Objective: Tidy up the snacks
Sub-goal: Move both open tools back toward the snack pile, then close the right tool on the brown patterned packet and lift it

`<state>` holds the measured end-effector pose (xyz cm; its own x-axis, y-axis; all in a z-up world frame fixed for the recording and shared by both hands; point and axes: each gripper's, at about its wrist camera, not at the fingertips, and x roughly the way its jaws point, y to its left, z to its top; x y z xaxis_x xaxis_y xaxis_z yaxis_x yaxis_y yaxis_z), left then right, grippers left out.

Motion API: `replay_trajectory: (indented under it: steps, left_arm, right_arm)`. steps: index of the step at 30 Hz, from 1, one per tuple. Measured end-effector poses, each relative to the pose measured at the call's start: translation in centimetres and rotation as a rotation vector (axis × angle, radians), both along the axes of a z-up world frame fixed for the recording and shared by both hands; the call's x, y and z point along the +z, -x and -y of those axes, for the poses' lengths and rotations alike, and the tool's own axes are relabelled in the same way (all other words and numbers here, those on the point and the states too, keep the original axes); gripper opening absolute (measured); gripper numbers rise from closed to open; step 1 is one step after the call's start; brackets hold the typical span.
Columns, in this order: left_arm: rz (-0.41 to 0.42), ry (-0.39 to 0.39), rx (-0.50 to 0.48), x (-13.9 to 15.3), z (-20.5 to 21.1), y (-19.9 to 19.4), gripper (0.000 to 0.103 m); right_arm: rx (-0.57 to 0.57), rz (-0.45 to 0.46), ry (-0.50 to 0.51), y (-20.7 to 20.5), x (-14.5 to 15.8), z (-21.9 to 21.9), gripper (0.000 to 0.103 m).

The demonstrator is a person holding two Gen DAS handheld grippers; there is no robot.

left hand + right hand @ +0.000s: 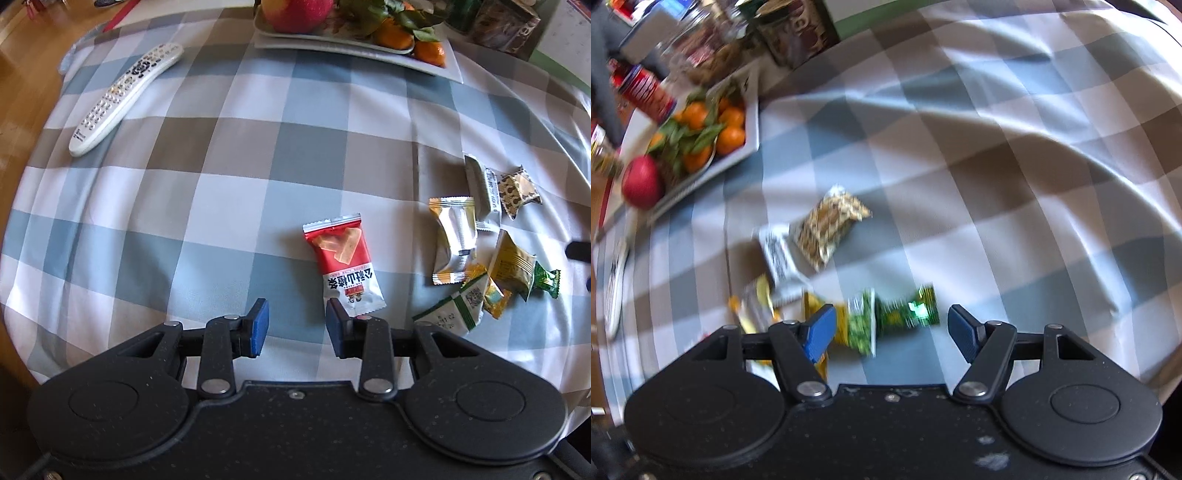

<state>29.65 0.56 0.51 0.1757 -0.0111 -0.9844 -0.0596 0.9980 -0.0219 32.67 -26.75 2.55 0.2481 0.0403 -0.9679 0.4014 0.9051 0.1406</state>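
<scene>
left gripper [297, 326] spread, empty, beside red snack packet [343, 264] | right gripper [892, 330] spread over green packet [910, 310], not pinching

Both units matched: left gripper [297, 325] and right gripper [892, 334] had matte black speckled housings with a round raised disc at each side. Black link arms pivoted on silver pins and carried blue pads [260, 326] with a fine ribbed texture. One small silver screw sat at the centre of each body; the right housing showed whitish smudges.
</scene>
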Motion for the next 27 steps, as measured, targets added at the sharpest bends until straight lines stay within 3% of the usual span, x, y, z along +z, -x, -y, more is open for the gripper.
replay_trajectory:
  steps: [7, 13, 19, 27]
  left_arm:
    - [0.027, -0.022, -0.010, 0.5, 0.3, -0.6, 0.045]
    - [0.008, 0.028, -0.043, 0.6, 0.5, -0.4, 0.045]
    - [0.006, 0.062, -0.027, 1.0, -0.2, -0.7, 0.045]
    - [0.003, 0.110, -0.019, 1.5, -0.8, -1.0, 0.045]
  right_arm:
    - [-0.041, -0.025, -0.051, -3.4, -1.8, -1.8, 0.062]
    - [-0.049, -0.014, -0.012, -5.9, -3.0, -3.7, 0.057]
    - [-0.100, -0.073, -0.092, -8.0, -4.7, -4.2, 0.056]
    - [-0.073, -0.039, -0.039, -10.4, -5.2, -5.3, 0.056]
